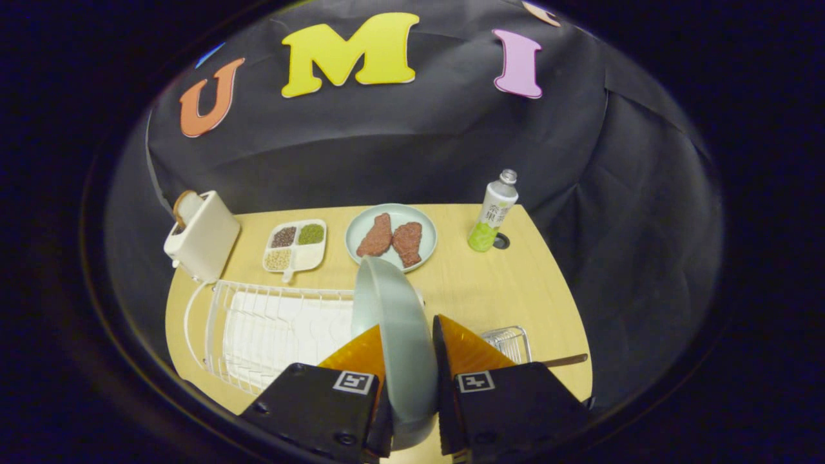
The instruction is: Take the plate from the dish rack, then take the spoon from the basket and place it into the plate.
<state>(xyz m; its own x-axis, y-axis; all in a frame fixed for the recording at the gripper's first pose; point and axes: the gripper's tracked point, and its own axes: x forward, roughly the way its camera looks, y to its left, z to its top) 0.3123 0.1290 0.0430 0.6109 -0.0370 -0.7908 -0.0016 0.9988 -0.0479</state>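
- The gripper [409, 361] clamps the plate [394, 322] on edge between both fingers, lifted above the dish rack [258, 328].
- Left: set it down, then fetch the spoon [567, 360] from the basket [512, 341].

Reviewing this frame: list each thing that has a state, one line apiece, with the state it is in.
gripper: shut on the plate
plate: held on edge between the fingers, lifted above the dish rack
dish rack: no dishes in its slots
basket: on the table, spoon handle sticking out
bottle: upright, capped
toaster: bread in its slot
divided tray: three compartments filled
far plate: holds two meat pieces
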